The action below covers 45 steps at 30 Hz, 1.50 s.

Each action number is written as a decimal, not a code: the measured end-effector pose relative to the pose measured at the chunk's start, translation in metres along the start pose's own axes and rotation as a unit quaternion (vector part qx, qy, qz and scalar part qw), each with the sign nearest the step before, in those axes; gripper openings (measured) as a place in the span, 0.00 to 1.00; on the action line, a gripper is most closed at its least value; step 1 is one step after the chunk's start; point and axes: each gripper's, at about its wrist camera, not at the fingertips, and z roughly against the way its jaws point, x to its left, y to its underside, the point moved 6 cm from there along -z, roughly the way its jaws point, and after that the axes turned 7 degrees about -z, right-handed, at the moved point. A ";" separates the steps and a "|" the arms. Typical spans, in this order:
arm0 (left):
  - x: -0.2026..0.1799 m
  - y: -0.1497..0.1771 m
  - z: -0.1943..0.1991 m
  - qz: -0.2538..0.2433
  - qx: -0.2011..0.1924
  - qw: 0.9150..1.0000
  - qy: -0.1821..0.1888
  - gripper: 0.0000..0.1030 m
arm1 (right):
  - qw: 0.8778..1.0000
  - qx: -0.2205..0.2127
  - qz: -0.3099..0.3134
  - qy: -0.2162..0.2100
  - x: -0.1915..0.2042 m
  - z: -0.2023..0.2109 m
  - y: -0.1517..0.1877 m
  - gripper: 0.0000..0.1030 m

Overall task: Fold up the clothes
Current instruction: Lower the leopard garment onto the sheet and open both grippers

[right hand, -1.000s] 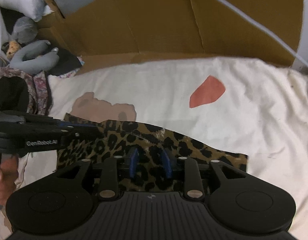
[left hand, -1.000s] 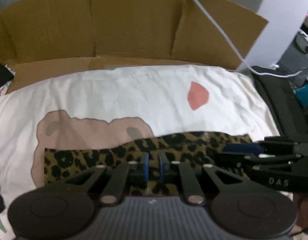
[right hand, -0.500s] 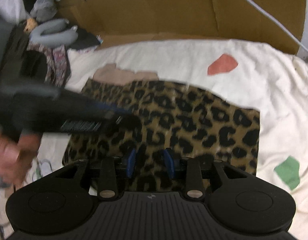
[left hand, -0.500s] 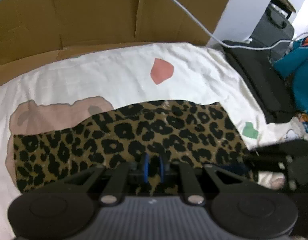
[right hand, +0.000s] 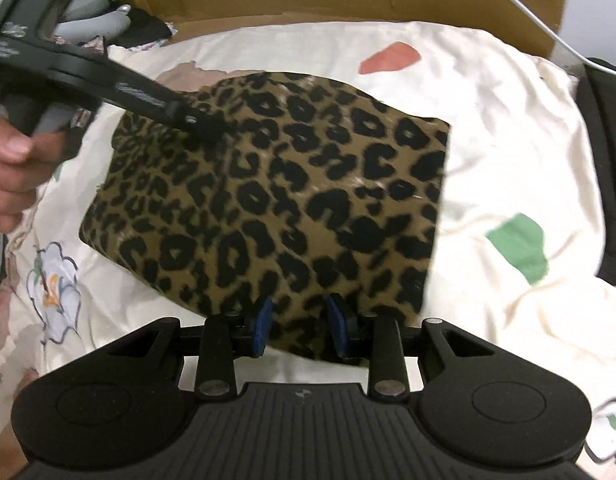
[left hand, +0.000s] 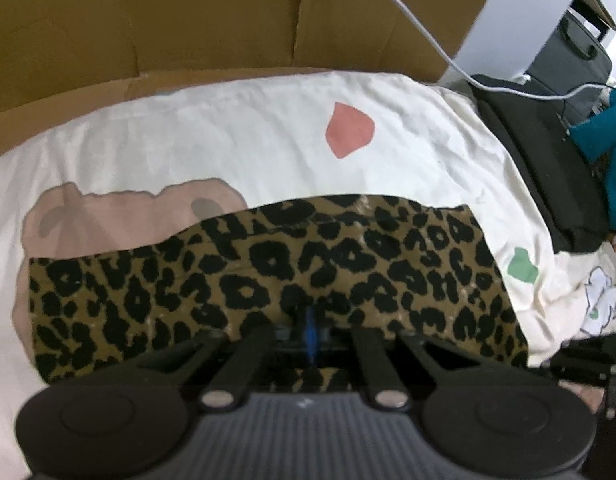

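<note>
Nearest, the right gripper (right hand: 299, 326) stands wide astride the leopard-print garment (right hand: 275, 184) on the cream sheet (right hand: 508, 152), while beyond it the left gripper (left hand: 310, 330) pinches that garment's edge, so a tug could slide the layers askew.

This looked like a bedroom in a home. A cream bedsheet (left hand: 235, 148) printed with a bear, flowers and coloured patches covered a bed. Flattened brown cardboard (left hand: 211, 20) stood along its far side. A grey stuffed toy (right hand: 95, 20) lay among clothes at one corner, and a dark suitcase (left hand: 568, 64) stood beyond a white cable (left hand: 428, 36).
</note>
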 end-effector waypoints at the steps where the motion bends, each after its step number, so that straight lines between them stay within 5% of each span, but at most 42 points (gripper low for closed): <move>1: -0.001 0.003 0.004 -0.003 0.002 1.000 0.001 0.06 | 1.000 0.001 -0.001 0.006 -0.004 0.002 0.001 0.36; 8: -0.025 0.032 0.025 -0.024 0.010 0.999 0.028 0.06 | 0.999 0.003 -0.034 0.033 -0.026 0.013 0.003 0.36; 17: -0.071 0.063 0.018 -0.042 0.019 0.996 0.071 0.14 | 1.000 -0.014 -0.018 -0.012 0.002 0.015 -0.004 0.36; 21: -0.077 0.073 0.008 -0.052 0.031 0.996 0.062 0.14 | 1.000 -0.004 -0.010 -0.015 0.011 0.004 -0.005 0.36; 45: 0.044 0.139 0.051 0.056 0.057 0.996 -0.043 0.13 | 0.998 0.023 -0.040 0.045 -0.030 0.009 0.004 0.35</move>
